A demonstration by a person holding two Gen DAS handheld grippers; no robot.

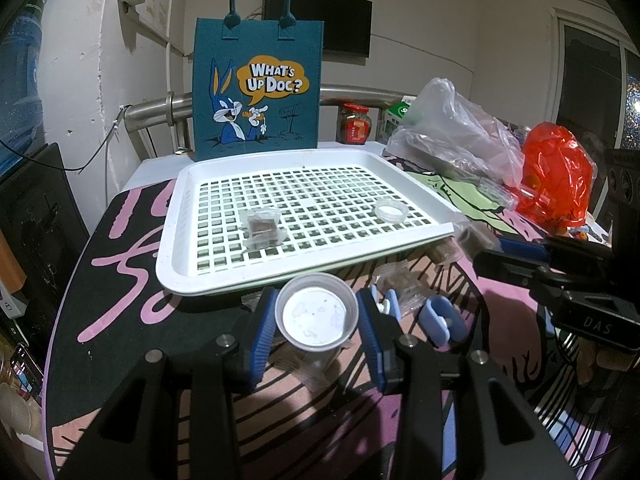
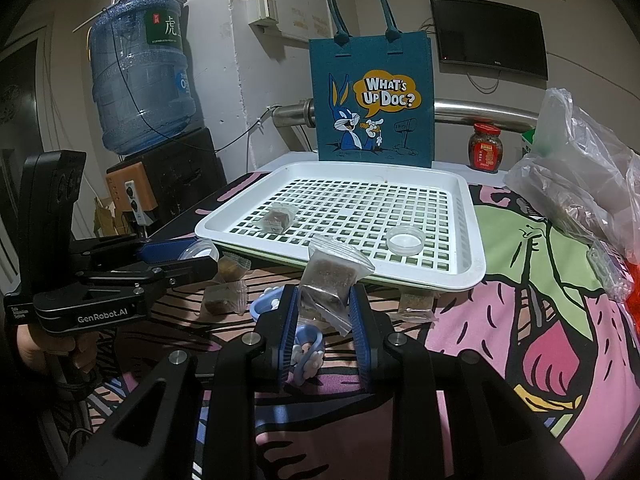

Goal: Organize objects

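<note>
Clamped between the left gripper's (image 1: 316,320) blue pads at lower centre is a small clear cup (image 1: 317,316), seemingly empty, while a clear packet (image 2: 334,276) of brown contents is pinched by the right gripper (image 2: 324,320). Just beyond, the white slotted tray (image 1: 176,264) holds another packet (image 1: 262,227) and a round lid (image 1: 391,210). Behind it a blue tote bag (image 1: 258,88) is stood upright, with plastic bags (image 1: 460,136) heaped at right.

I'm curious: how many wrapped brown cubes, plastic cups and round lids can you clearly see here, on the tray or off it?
Wrapped brown cubes: 5
Plastic cup: 1
Round lid: 1
Total: 7
</note>
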